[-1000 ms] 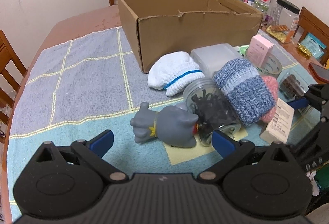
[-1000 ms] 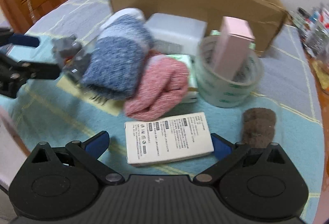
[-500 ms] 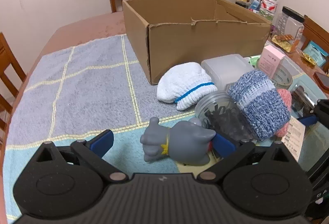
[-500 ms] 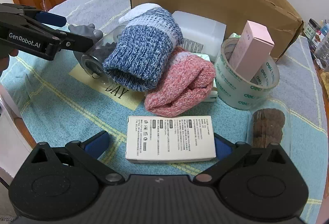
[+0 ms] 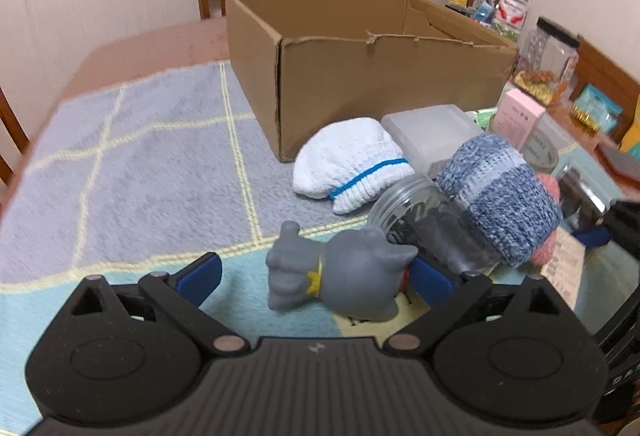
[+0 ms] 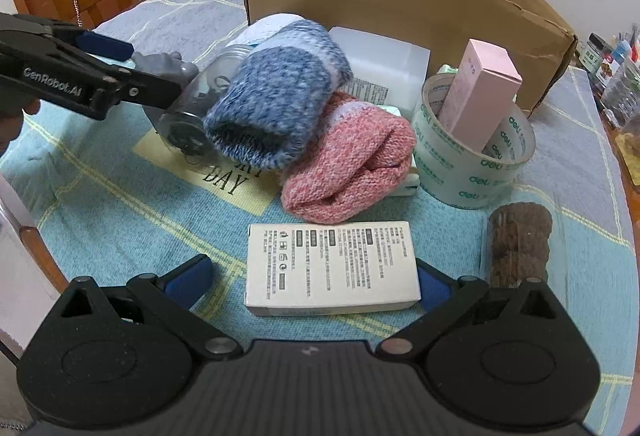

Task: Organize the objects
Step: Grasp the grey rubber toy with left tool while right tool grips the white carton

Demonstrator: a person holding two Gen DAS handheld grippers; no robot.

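Left tongs point(image 5: 316, 274): jaws wide but closing, with the grey toy figure point(image 5: 340, 276) lying on its side between them; the right-hand pad sits against or just beside the toy's head, the left-hand pad stands clear of it, so no grip is made. Right tongs point(image 6: 312, 278): jaws spread to either side of a white printed carton point(image 6: 332, 268) lying flat on the worktop cloth point(image 6: 120, 204); whether the pads touch the carton cannot be told. Just beyond the toy lies a clear jar point(image 5: 424, 216) on its side holding dark contents, with a blue knitted item point(image 5: 500, 196) resting over it and a pink knitted item point(image 6: 352, 164) against that. A white cap with a blue band point(image 5: 348, 164) lies near the corner of the open cardboard box point(image 5: 360, 68). To the right, a tape roll point(image 6: 476, 156) stands on the cloth with a pink carton point(image 6: 480, 92) propped inside it; a brown fibrous roll point(image 6: 518, 244) lies nearby.
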